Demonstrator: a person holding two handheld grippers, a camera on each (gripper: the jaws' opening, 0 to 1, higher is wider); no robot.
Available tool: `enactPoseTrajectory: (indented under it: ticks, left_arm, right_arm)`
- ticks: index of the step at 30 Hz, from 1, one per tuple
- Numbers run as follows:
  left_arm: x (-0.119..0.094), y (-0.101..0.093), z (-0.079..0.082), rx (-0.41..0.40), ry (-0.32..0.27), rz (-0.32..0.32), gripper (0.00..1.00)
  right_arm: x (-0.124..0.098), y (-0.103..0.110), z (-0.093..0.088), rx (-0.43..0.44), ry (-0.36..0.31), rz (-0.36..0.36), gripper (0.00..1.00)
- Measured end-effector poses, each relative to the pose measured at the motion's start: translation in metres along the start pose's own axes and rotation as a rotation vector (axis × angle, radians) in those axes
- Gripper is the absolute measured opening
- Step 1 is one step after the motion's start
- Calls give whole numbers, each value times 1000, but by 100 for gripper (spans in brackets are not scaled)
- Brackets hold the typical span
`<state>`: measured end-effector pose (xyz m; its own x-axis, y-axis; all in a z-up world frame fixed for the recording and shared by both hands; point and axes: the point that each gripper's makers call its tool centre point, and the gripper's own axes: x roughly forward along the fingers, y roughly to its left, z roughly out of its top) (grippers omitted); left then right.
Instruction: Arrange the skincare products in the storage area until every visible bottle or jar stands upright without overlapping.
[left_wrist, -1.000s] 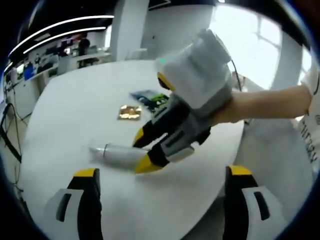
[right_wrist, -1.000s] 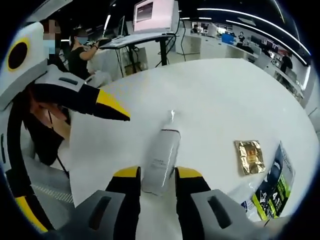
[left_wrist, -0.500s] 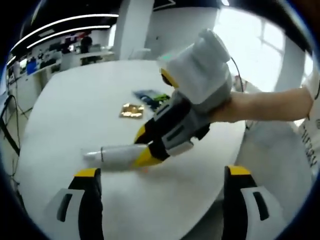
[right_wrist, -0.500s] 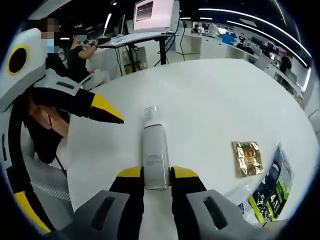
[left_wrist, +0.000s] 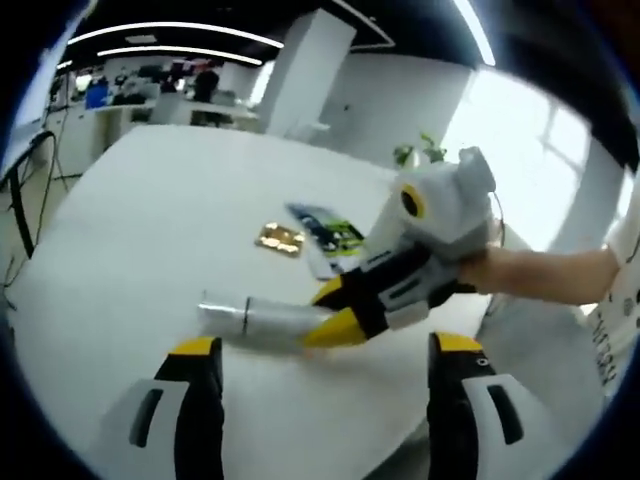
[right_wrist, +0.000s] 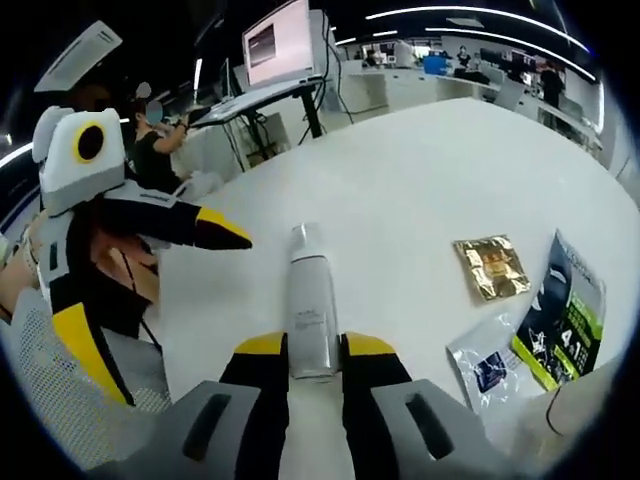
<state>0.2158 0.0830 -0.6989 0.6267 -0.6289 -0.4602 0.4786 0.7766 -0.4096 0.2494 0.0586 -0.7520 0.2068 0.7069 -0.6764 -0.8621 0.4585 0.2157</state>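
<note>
right gripper (right_wrist: 314, 352) clamps white bottle (right_wrist: 311, 307) near base (smooth, light, likely slippery); left gripper (left_wrist: 322, 352) jaws wide, empty

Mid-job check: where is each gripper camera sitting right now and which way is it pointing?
Left gripper view: rides the left gripper, open, looking across the white table at the right gripper holding the bottle; a bare forearm shows.
Right gripper view: rides the right gripper, looking along the bottle clamped in its jaws; the left gripper enters from the left.
Shared: bottle, table, gold sachet, dark packet.
</note>
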Motion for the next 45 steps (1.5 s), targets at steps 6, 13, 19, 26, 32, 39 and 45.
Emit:
enactPoseTrajectory:
  ticks: [6,13,19,26,32,39,45]
  left_arm:
    - [7,-5,5,-156,-69,-26,66]
    - [11,-3,14,-303,-155,-63,56]
    - [18,3,21,-438,-207,-73,53]
    - [19,10,30,-452,-238,-80,51]
    - [18,11,34,-472,-266,-69,39]
    - [22,14,38,-519,-277,-70,38]
    - [24,18,37,-545,-265,-70,37]
  right_arm:
    - [-13,1,1,17,-43,-6,18]
    - [-31,2,5,26,-96,-21,18]
    - [-40,7,16,11,-151,-33,18]
    - [-45,17,26,-30,-192,-44,19]
    - [-53,19,35,-59,-229,-57,18]
    - [-60,30,42,-126,-266,-76,18]
    - [-64,36,47,-397,-239,-161,18]
